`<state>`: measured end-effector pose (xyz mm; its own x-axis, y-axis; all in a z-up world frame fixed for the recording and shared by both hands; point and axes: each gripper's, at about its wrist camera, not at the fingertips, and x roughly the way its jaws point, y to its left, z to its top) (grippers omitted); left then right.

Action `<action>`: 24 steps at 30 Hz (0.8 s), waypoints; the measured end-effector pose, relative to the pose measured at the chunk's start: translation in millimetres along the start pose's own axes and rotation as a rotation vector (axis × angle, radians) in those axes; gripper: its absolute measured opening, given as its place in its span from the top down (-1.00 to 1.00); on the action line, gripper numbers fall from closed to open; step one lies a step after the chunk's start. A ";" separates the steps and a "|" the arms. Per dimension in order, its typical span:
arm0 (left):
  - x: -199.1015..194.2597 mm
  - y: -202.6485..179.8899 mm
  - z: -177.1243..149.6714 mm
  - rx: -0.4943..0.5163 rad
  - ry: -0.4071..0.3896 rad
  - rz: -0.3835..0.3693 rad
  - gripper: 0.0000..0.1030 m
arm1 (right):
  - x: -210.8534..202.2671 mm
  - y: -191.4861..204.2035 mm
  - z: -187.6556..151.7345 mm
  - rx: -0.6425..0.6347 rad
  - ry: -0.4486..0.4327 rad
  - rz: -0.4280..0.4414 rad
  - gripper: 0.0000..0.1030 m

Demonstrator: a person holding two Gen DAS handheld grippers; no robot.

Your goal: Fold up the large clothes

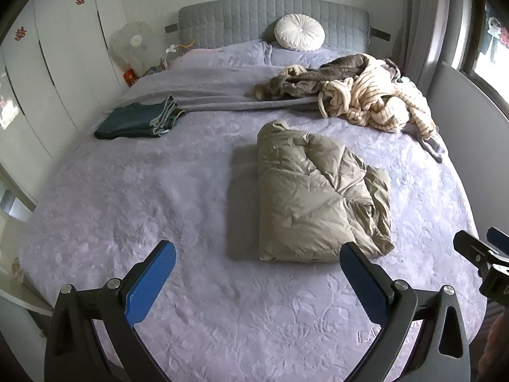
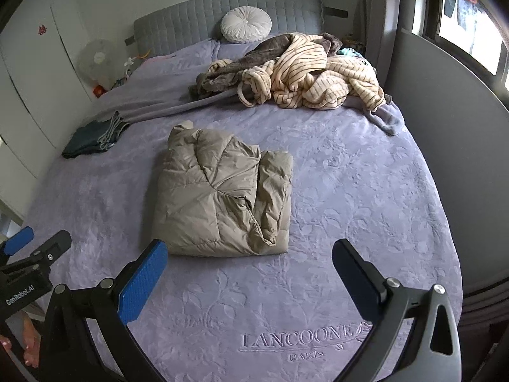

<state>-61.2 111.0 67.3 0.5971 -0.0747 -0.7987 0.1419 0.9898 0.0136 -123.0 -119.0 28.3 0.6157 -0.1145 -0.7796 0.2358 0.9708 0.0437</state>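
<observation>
A khaki puffer jacket (image 1: 321, 197) lies folded into a thick, roughly rectangular bundle near the middle of the lavender bed (image 1: 133, 197), its long axis running from near to far, with the collar end at the far side and a loose, rumpled edge along its right. Both tools hover above the near part of the bed, empty and apart from the fabric. The left tool (image 1: 257, 273) has its blue pads spread wide, and the jacket sits just beyond it and toward its right finger. The right tool (image 2: 249, 270) is likewise spread wide, and the bundle lies straight ahead, slightly toward its left finger, so the jacket lies between the two tools and about equally within reach of either. Judging by its compact shape, this garment looks finished or nearly so; the likely next work is either tidying that right edge or moving on. Far right, near the headboard, a tangled heap of striped cream garments (image 2: 321, 76) mixed with grey-brown ones waits unfolded, well apart from both tools and closer to the right tool's side. Folded dark jeans (image 1: 140, 119) rest at the far left edge of the bed, and a round white cushion (image 1: 299, 31) leans on the headboard.
</observation>
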 end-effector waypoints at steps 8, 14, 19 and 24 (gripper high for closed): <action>-7.2 0.8 -0.6 -0.003 -0.008 0.001 -1.00 | -8.3 -0.9 -2.5 0.002 -0.015 -0.004 -0.99; -8.1 0.9 -0.4 -0.006 -0.007 0.001 -1.00 | -9.1 -0.6 -2.1 0.002 -0.016 -0.004 -0.99; -7.2 1.1 -0.1 -0.002 -0.007 0.001 -1.00 | -8.8 -0.1 -2.5 0.005 -0.016 -0.006 -0.99; -8.8 1.3 -0.8 -0.006 -0.006 0.000 -1.00 | -9.5 -0.4 -2.5 0.003 -0.017 -0.006 -0.99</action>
<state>-67.0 113.1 73.8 0.6017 -0.0750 -0.7952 0.1371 0.9905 0.0104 -130.8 -117.8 34.1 0.6271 -0.1238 -0.7691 0.2421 0.9694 0.0413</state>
